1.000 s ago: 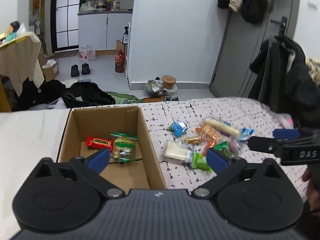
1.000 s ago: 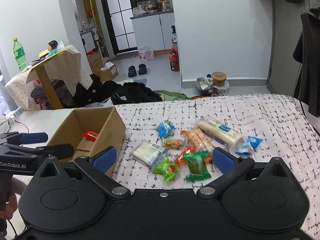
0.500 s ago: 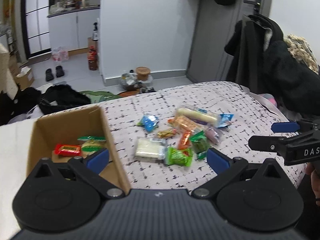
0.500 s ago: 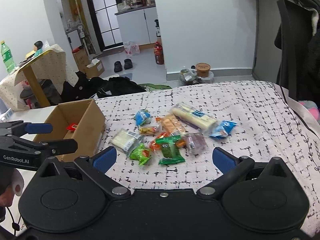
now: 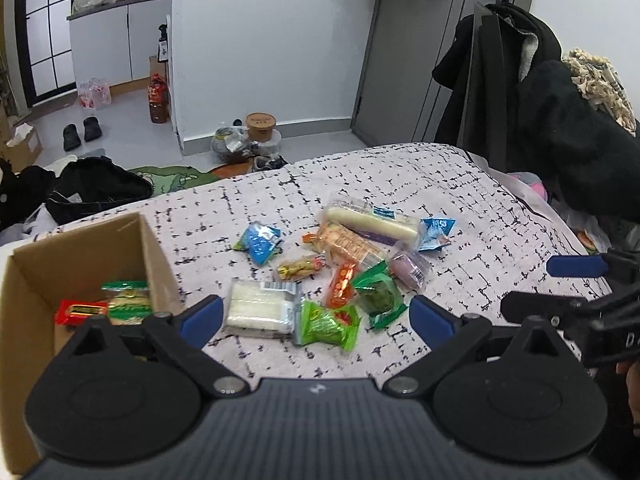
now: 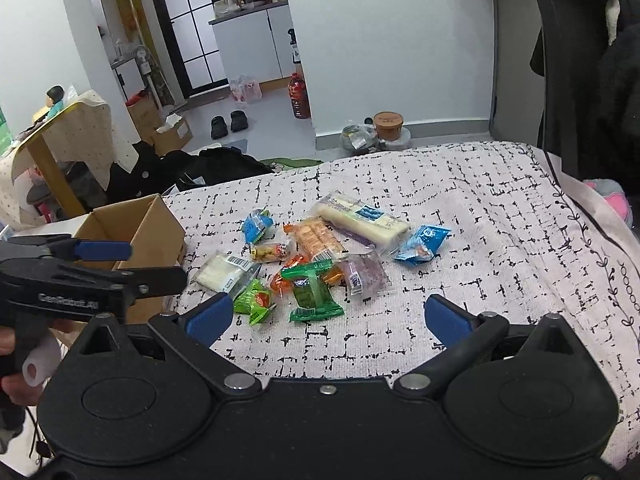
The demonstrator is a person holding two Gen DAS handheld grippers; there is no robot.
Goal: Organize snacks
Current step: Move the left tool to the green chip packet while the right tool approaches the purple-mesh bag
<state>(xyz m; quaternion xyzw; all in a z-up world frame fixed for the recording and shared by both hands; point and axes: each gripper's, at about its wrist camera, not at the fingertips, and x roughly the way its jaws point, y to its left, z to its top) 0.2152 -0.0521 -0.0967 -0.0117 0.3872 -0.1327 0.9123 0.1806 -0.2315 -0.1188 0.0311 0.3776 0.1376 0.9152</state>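
Since the earlier frames, the left gripper (image 5: 314,316) has been swung away from above the cardboard box (image 5: 158,252) and is now aimed at the pile of loose snacks; its jaws have just been closing a little, yet they are still wide apart, with nothing pressed between them. The right gripper (image 6: 330,316) has been shifted only slightly and is held spread wide and empty.

At the left edge of the bed (image 5: 460,184), the box is seen with two packets already inside: a red bar (image 5: 80,310) and a green-and-cream packet (image 5: 128,300). The rest is left to be done. Toward the middle of the bed lie a white wafer pack (image 5: 260,306), a bright green packet (image 5: 326,322), a blue packet (image 5: 260,240), an orange packet (image 5: 340,282), a dark green packet (image 5: 378,294), a long white stick (image 5: 370,222) and a small blue bag (image 5: 436,232). The task is judged to be at an early stage, with most snacks not yet boxed.
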